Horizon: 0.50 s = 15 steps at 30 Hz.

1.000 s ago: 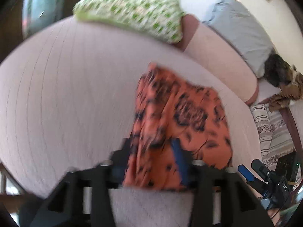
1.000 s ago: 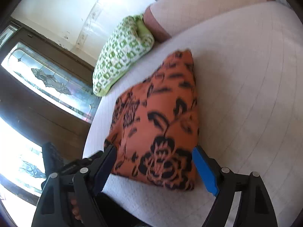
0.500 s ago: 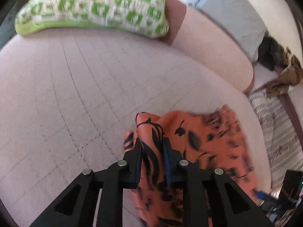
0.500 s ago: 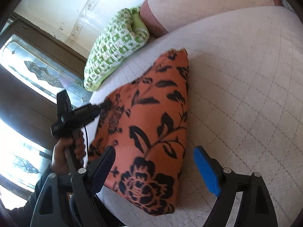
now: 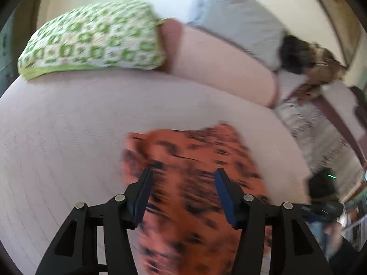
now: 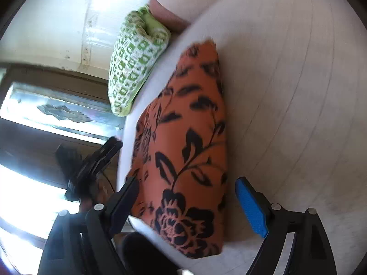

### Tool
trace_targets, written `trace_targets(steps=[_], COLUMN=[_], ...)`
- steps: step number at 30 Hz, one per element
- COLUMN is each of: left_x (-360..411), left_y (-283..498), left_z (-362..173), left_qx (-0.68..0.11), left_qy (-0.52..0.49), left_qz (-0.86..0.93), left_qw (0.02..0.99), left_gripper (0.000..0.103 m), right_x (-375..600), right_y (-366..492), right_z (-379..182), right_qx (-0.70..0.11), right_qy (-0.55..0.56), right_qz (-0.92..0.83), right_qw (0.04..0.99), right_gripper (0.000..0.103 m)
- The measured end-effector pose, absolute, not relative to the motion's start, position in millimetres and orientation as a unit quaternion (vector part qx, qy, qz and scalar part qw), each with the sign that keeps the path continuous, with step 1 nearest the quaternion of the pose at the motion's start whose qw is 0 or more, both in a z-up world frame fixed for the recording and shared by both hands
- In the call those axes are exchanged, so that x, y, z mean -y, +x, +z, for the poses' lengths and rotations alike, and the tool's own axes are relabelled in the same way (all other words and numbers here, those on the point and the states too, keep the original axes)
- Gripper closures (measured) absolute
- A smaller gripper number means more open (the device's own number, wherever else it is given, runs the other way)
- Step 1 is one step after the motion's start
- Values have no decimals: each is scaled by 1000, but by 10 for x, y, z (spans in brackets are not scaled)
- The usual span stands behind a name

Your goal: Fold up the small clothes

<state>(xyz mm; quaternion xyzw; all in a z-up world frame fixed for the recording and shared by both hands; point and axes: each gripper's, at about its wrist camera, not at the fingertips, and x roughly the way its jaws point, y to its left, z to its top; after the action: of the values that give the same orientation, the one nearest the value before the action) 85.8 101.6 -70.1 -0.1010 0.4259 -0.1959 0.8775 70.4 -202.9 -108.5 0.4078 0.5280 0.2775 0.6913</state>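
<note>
An orange garment with black flowers (image 5: 190, 160) lies folded on the pale quilted bed (image 5: 68, 137). My left gripper (image 5: 183, 178) hovers over its near part, jaws opening; the cloth lies below and between the fingers, but the pads do not press on it. In the right wrist view the same garment (image 6: 188, 137) runs away from me as a long folded strip. My right gripper (image 6: 187, 182) stands wide open at its near end, one finger on each side, not pinching. The left gripper (image 6: 101, 158) shows there as a dark blur beyond the bed's left edge.
A green-and-white pillow (image 5: 96, 39) and a pink bolster (image 5: 220, 68) lie at the head of the bed, with a grey pillow (image 5: 236, 27) behind. Striped cloth (image 5: 321, 133) and a dark brown heap (image 5: 309, 57) sit at the right. A window (image 6: 57, 114) lies beyond the bed's left edge.
The left gripper, shut on a bunched edge of the garment half a second ago, has let go and drawn back. The right gripper has sunk a little toward the cloth.
</note>
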Motion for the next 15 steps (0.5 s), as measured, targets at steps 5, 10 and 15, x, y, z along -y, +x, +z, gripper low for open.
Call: trace_targets(steps=[5, 10, 15], left_x=[-719, -655, -664], left_y=[783, 843, 859], left_z=[-1049, -1360, -1338], left_qx=[-460, -485, -488], left_qy=[-75, -43, -54], left_qz=[-159, -127, -133], left_qw=[870, 864, 861], left_gripper=[46, 48, 48], right_x=[1915, 1784, 1838], right_y=[743, 738, 636], right_z=[-1297, -1116, -1390], right_qx=[-564, -565, -580], right_qy=[443, 399, 401], right_qz=[260, 255, 235], right_qw=[646, 676, 669], right_gripper=[14, 70, 66])
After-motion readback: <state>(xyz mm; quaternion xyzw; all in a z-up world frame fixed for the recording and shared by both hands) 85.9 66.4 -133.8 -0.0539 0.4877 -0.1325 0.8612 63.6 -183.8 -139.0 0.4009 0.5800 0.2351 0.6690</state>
